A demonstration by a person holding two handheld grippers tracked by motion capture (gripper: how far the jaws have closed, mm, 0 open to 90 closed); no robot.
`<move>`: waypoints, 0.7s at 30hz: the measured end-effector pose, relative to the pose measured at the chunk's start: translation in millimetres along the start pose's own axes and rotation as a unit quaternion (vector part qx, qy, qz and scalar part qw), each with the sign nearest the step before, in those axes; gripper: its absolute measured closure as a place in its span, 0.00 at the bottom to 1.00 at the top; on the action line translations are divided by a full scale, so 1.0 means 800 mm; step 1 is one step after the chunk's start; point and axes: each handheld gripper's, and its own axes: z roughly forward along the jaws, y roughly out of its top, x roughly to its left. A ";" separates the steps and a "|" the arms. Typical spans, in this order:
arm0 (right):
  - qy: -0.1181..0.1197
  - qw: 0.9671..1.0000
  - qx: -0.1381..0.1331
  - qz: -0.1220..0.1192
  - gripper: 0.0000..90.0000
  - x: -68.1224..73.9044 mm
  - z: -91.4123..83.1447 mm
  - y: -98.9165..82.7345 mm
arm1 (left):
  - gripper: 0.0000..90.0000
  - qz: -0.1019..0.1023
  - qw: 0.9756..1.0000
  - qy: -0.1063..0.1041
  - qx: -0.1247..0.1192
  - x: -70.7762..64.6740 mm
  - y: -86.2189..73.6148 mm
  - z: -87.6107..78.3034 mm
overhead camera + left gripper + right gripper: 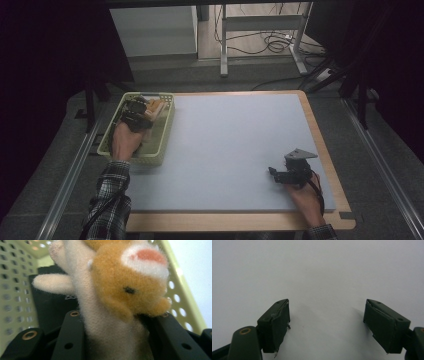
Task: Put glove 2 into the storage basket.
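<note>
The left gripper [141, 111] clamps the orange-and-cream plush toy [117, 297] inside the pale green perforated plastic basket [162, 145] at the table's left edge; lift straight to clear its rim; the right gripper [274, 174] idles open near the right edge

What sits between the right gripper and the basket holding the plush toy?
Nothing: in the high view a bare stretch of grey mat separates the right gripper from the basket, where the left gripper clamps the plush toy.
</note>
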 end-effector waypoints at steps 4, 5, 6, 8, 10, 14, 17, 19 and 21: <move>0.000 1.000 0.000 0.000 0.23 0.000 0.000 0.000 | 0.67 0.003 1.000 -0.014 0.012 -0.004 0.003 0.025; 0.000 1.000 0.000 0.000 0.23 0.000 0.000 0.000 | 0.66 0.004 1.000 -0.017 0.015 -0.005 0.005 0.030; 0.000 1.000 0.000 0.000 0.23 0.000 0.000 0.000 | 0.66 0.004 1.000 -0.020 0.019 -0.006 0.006 0.034; 0.000 1.000 0.000 0.000 0.23 0.000 0.000 0.000 | 0.64 0.003 0.999 -0.028 0.030 -0.005 0.007 0.047; 0.000 1.000 0.000 0.000 0.23 0.000 0.000 0.000 | 0.56 0.003 0.998 -0.044 0.044 -0.003 0.007 0.058; 0.001 1.000 0.000 0.001 0.23 0.000 0.000 0.000 | 0.30 -0.012 0.997 -0.053 0.051 0.005 0.003 0.067; 0.001 1.000 0.000 0.000 0.23 0.000 0.000 0.000 | 0.17 -0.029 0.997 -0.073 0.025 0.013 0.001 0.050; 0.001 1.000 0.000 0.000 0.23 0.000 0.000 0.000 | 0.15 -0.030 0.996 -0.079 0.005 0.016 0.002 0.034; 0.000 1.000 0.000 -0.001 0.23 0.000 0.000 0.000 | 0.16 -0.028 0.996 -0.077 -0.017 0.020 0.004 0.015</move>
